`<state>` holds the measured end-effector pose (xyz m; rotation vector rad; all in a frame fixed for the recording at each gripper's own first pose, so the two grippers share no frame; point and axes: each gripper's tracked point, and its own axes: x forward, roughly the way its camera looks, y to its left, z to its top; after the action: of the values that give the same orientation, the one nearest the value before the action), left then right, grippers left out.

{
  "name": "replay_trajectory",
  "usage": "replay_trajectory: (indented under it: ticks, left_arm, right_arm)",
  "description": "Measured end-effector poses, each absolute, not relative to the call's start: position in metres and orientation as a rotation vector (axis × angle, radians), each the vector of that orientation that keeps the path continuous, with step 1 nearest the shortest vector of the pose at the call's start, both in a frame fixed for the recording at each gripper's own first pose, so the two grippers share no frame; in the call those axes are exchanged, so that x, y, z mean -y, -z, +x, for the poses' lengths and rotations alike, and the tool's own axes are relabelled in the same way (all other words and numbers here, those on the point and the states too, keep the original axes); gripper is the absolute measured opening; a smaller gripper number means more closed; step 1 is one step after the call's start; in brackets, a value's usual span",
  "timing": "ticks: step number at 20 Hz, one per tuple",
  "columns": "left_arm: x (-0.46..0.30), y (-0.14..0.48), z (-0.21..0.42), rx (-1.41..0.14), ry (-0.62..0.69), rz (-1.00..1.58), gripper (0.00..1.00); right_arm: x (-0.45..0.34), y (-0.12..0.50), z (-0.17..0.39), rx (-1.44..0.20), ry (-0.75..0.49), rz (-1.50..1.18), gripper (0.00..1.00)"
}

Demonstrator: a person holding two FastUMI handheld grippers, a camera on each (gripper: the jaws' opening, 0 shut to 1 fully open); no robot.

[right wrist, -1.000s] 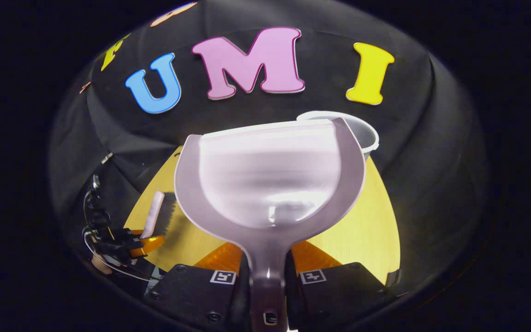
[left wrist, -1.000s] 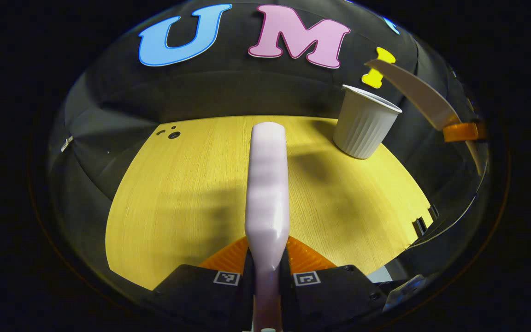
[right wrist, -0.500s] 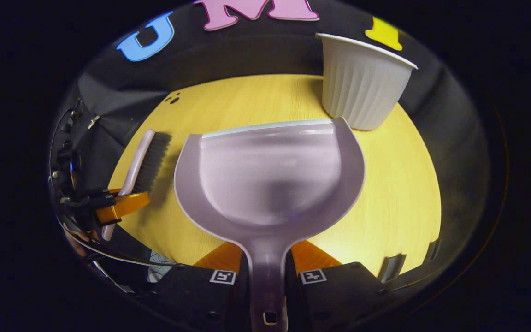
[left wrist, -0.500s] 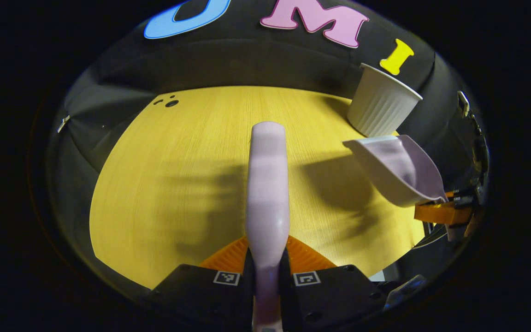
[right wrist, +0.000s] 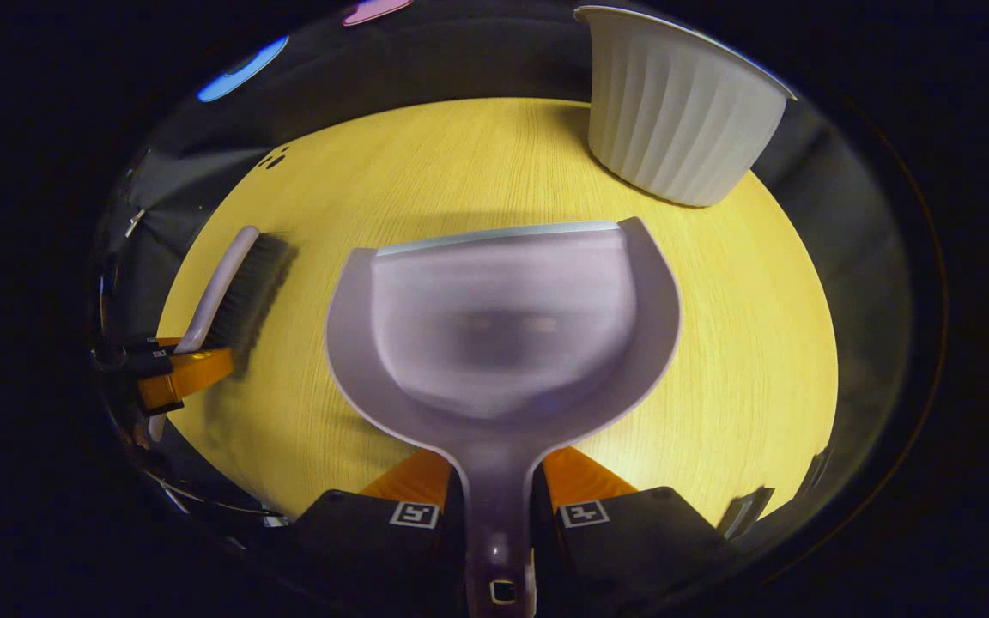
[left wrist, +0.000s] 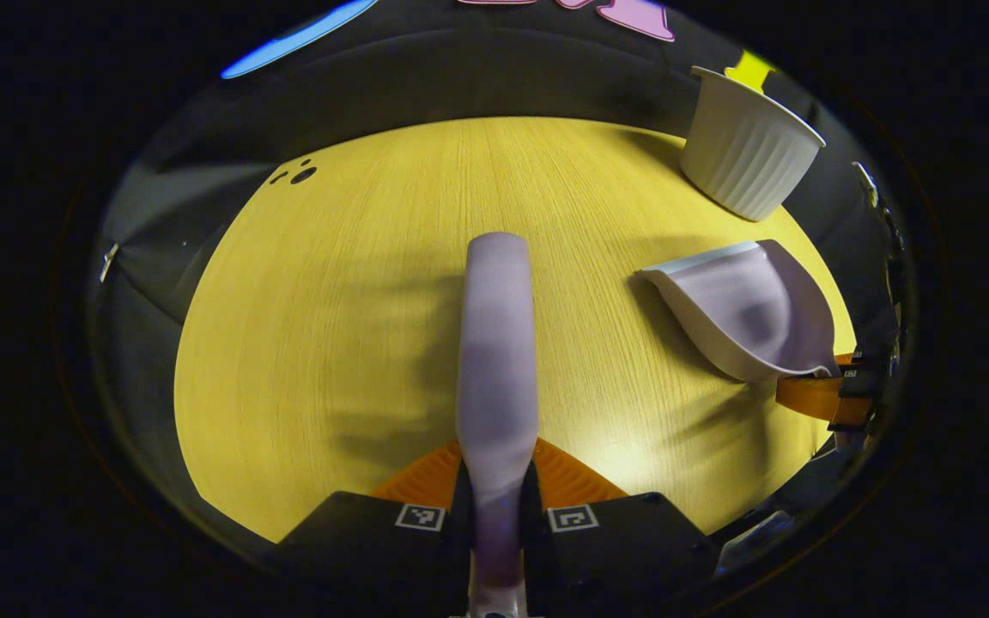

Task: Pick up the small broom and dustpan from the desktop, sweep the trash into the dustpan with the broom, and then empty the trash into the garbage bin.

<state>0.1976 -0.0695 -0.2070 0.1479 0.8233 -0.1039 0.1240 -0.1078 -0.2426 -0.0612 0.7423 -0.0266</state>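
Two tools in use, both over yellow wood-grain worktop point(left wrist: 331, 326).

Left gripper view, left to right:
- Small dark spots point(left wrist: 297, 174) on worktop, far left near back edge.
- Left tool point(left wrist: 499, 481) at bottom centre, clenched on handle of small broom point(left wrist: 497, 343); fingers pressed on either side of handle. Broom back pale lilac, running straight ahead up centre of view; bristles hidden beneath from this angle.
- Dustpan point(left wrist: 743, 309) to right of broom, well apart from it, mouth turned toward the left. Cannot tell whether lip touches worktop.
- Right tool point(left wrist: 829, 390) at far right edge, gripping dustpan by its handle end.
- Garbage bin point(left wrist: 748, 154), white and ribbed, upright on worktop at far right back corner, beyond dustpan.

Right gripper view, left to right:
- Left tool point(right wrist: 172, 373) at left edge, with broom point(right wrist: 233, 287) angled up and away from it; dark bristles point(right wrist: 252, 283) facing right and downward toward worktop point(right wrist: 743, 343).
- Right tool point(right wrist: 499, 498) at bottom centre, clamped on dustpan point(right wrist: 503, 335) handle, one finger each side. Pan pale lilac, scoop open upward, front lip toward far side of worktop. Nothing distinct visible inside pan, only soft reflections.
- Bin point(right wrist: 675, 112) upright at upper right, just beyond pan's front right corner, apart from it.
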Motion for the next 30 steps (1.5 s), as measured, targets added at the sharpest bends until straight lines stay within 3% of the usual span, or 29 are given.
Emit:
replay_trajectory:
  ticks: [3, 4, 5, 6, 8, 9, 11, 13, 18, 23, 30]
  left_arm:
    - [0.073, 0.208, 0.201, -0.843, 0.088, 0.146, 0.31]
    - [0.074, 0.207, 0.203, -0.849, 0.082, 0.145, 0.31]
    - [0.073, 0.209, 0.201, -0.852, 0.08, 0.149, 0.3]
    - [0.073, 0.209, 0.201, -0.853, 0.08, 0.155, 0.3]
    - [0.073, 0.205, 0.2, -0.84, 0.067, 0.166, 0.36]
    - [0.075, 0.202, 0.199, -0.83, 0.068, 0.165, 0.5]
    - [0.076, 0.192, 0.2, -0.795, 0.069, 0.16, 0.73]
    - [0.075, 0.175, 0.197, -0.732, 0.067, 0.149, 0.95]
    - [0.081, 0.106, 0.17, -0.523, 0.093, 0.049, 0.95]
    - [0.091, 0.023, 0.126, -0.185, 0.098, 0.09, 0.96]
    - [0.113, -0.059, 0.02, 0.162, 0.117, 0.117, 0.95]
  right_arm:
    - [0.111, 0.242, 0.121, -0.763, -0.004, -0.046, 0.37]
    - [0.11, 0.244, 0.121, -0.766, -0.018, -0.043, 0.34]
    - [0.108, 0.245, 0.12, -0.771, -0.027, -0.034, 0.45]
    - [0.106, 0.244, 0.12, -0.778, -0.037, -0.022, 0.4]
    - [0.102, 0.241, 0.119, -0.784, -0.058, 0.005, 0.48]
    - [0.101, 0.237, 0.119, -0.774, -0.064, 0.017, 0.61]
    - [0.105, 0.229, 0.12, -0.743, -0.049, 0.025, 1.0]
    - [0.106, 0.217, 0.115, -0.698, -0.039, 0.022, 0.99]
    - [0.11, 0.153, 0.094, -0.486, -0.008, -0.017, 0.99]
    - [0.109, 0.059, 0.056, -0.202, 0.018, -0.037, 0.99]
    - [0.094, -0.021, -0.031, 0.105, 0.019, -0.068, 0.99]
